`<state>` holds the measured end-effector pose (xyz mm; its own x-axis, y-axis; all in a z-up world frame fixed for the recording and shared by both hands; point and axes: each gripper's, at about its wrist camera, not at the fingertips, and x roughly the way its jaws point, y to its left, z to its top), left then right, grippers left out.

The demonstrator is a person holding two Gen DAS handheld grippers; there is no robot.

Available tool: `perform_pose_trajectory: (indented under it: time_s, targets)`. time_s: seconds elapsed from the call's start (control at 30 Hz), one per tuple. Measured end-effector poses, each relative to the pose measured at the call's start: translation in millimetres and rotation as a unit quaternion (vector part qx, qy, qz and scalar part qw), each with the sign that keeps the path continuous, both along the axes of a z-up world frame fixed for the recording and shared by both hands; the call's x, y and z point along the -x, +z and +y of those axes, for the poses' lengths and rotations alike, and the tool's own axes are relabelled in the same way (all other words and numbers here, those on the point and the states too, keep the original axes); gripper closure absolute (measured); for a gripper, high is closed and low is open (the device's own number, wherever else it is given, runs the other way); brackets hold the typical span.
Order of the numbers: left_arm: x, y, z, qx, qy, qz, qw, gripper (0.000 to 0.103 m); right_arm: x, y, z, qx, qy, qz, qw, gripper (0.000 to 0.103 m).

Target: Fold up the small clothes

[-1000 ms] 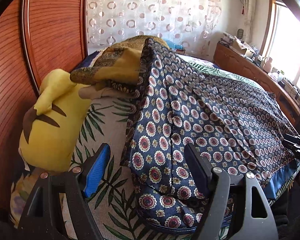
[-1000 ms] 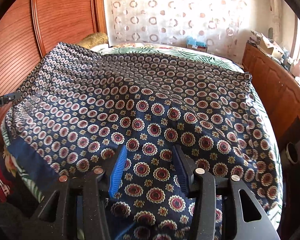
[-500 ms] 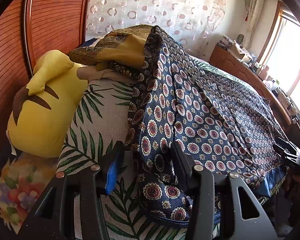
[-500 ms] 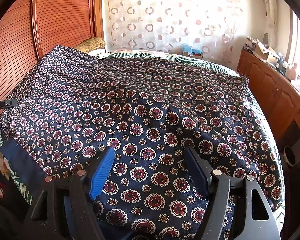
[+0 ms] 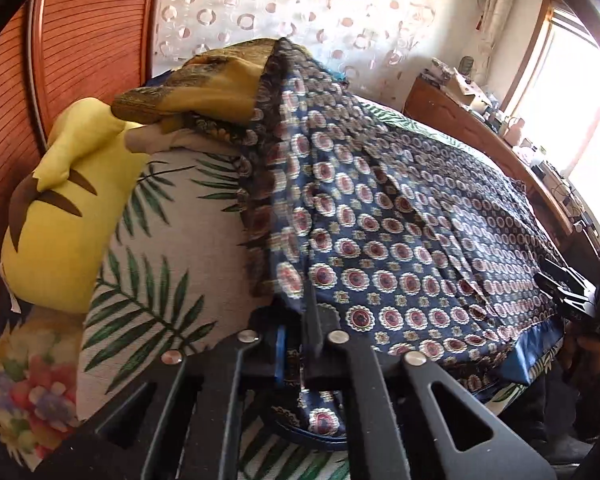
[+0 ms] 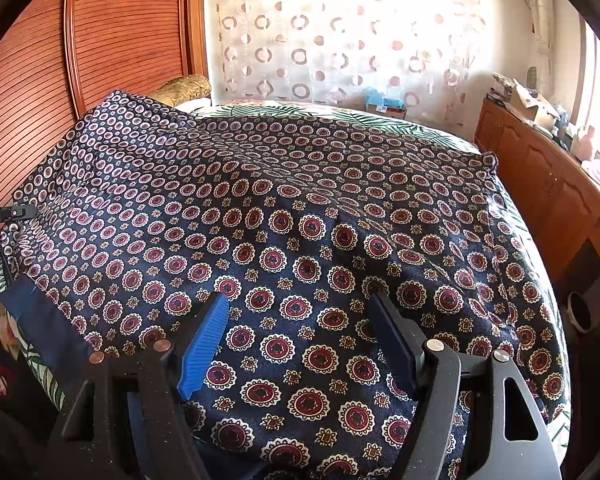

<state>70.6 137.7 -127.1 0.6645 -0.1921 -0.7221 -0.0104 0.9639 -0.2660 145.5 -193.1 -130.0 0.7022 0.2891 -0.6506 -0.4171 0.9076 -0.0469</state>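
A navy garment with red and cream medallions (image 6: 292, 216) lies spread over the bed, its far left corner draped over a gold pillow (image 5: 220, 80). In the left wrist view my left gripper (image 5: 298, 320) is shut on the garment's (image 5: 380, 240) near left edge, with cloth bunched between the fingers. My right gripper (image 6: 300, 324) is open above the garment's near edge, fingers either side of the cloth and not pinching it. The right gripper also shows at the far right of the left view (image 5: 568, 292).
A yellow plush toy (image 5: 60, 208) leans on the wooden headboard (image 5: 80, 40) beside a palm-leaf pillow (image 5: 172, 240). A wooden sideboard (image 6: 548, 184) with clutter runs along the right. A patterned curtain (image 6: 340, 32) hangs behind the bed.
My left gripper moved in and shut on the garment's edge. My right gripper opened wider and let go of the cloth.
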Motion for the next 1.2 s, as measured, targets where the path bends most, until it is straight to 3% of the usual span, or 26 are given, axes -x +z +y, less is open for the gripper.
perform_pose_trajectory:
  time_s: [0.23,0.37,0.53,0.7,0.97,1.1,1.13,1.2]
  targets:
    - [-1,56,-53,0.017,-0.062,-0.075,0.9951,0.099,-2,3,-6,-0.009,-0.003,0.011,1.0,0.029]
    - [-12,96,-95,0.018,-0.112,-0.122,0.9861,0.099,0,15,-25,-0.04,-0.002,0.012,0.999,0.029]
    - [-34,127,-137,0.031,-0.162,-0.148,0.9752,0.099,7,31,-49,-0.036,-0.026,-0.009,0.999,0.029]
    - [-54,146,-176,0.043,-0.21,-0.158,0.9638,0.099,15,42,-75,-0.035,-0.049,-0.027,0.998,0.029]
    - [-65,178,-253,0.042,-0.305,-0.167,0.9368,0.099,32,57,-110,-0.043,-0.086,-0.054,0.994,0.029]
    - [-66,180,-282,0.024,-0.328,-0.157,0.9314,0.099,45,61,-125,-0.049,-0.099,-0.061,0.992,0.029]
    - [-68,177,-288,0.013,-0.332,-0.147,0.9317,0.097,47,62,-125,-0.049,-0.101,-0.062,0.992,0.029]
    - [-68,171,-291,0.011,-0.345,-0.136,0.9287,0.081,50,62,-130,-0.049,-0.107,-0.063,0.991,0.029]
